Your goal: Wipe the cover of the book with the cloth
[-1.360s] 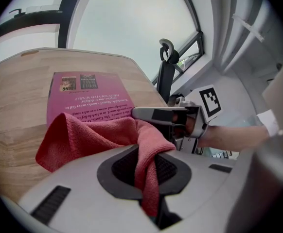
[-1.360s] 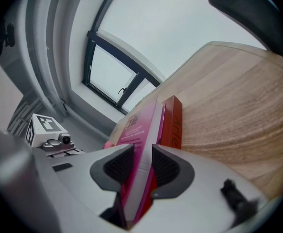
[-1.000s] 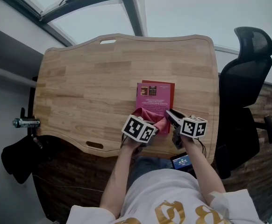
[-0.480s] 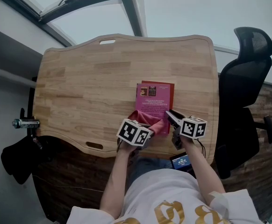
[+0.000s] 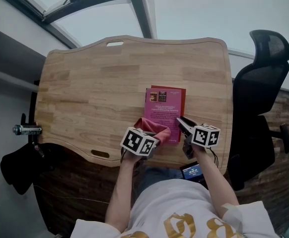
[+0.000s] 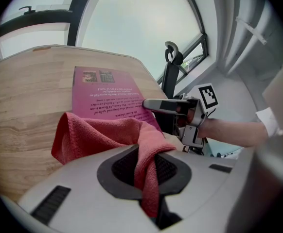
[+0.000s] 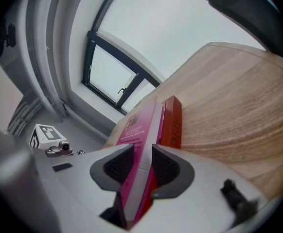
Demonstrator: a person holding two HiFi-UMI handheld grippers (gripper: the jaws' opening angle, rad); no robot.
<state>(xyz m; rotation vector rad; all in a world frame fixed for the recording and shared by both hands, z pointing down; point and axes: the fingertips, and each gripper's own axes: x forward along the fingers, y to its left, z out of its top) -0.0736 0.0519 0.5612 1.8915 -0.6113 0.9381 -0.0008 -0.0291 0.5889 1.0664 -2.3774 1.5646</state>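
While the right gripper (image 7: 142, 171) is clamping the book (image 5: 165, 110) by its lower edge near frame centre, the left gripper (image 6: 144, 171) is pinching the cloth (image 6: 102, 135), seemingly touching that book's lower-left corner, and is needing flat, light, overlapping strokes.

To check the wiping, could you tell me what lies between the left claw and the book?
The pink cloth, pinched in the left claw, shown in the left gripper view.

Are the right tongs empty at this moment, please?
No, the right gripper view shows the right tongs closed on the near edge of the pink book.
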